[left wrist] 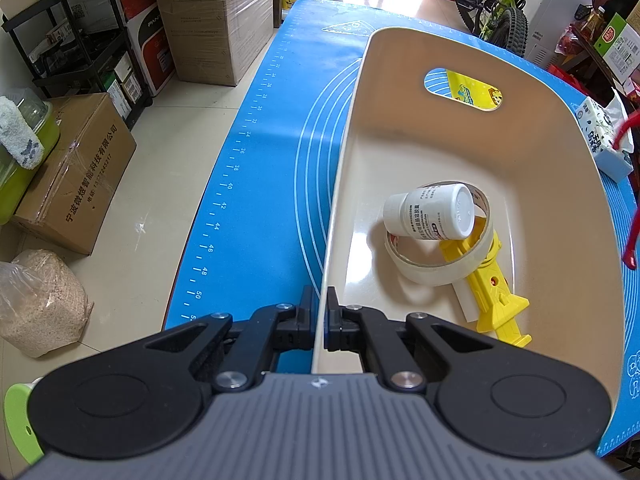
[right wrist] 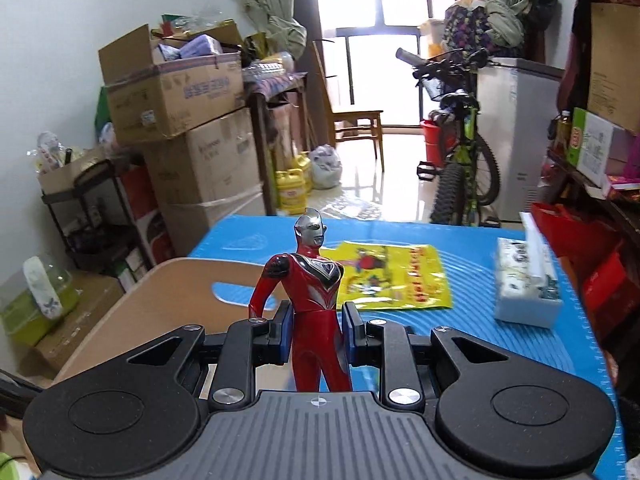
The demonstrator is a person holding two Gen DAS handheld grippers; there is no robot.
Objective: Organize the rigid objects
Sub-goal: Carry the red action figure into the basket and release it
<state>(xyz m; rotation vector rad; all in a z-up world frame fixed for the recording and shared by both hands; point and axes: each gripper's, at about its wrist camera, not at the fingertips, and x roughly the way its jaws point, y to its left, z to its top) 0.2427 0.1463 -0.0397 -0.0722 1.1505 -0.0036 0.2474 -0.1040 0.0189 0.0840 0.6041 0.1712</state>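
Both grippers clenched: left gripper (left wrist: 320,312) pinches cream bin (left wrist: 520,152) rim; right gripper (right wrist: 316,332) grasps red figure (right wrist: 316,292) waist.

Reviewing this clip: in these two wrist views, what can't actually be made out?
- Left wrist view: the lower part of the yellow tool lies under the tape roll and the white bottle; the bottle's label is too small to read.
- Right wrist view: the figure is cut off below the thighs by the right gripper body; the bin interior is not visible.
- Left wrist view: the left gripper body hides the bin's near end.
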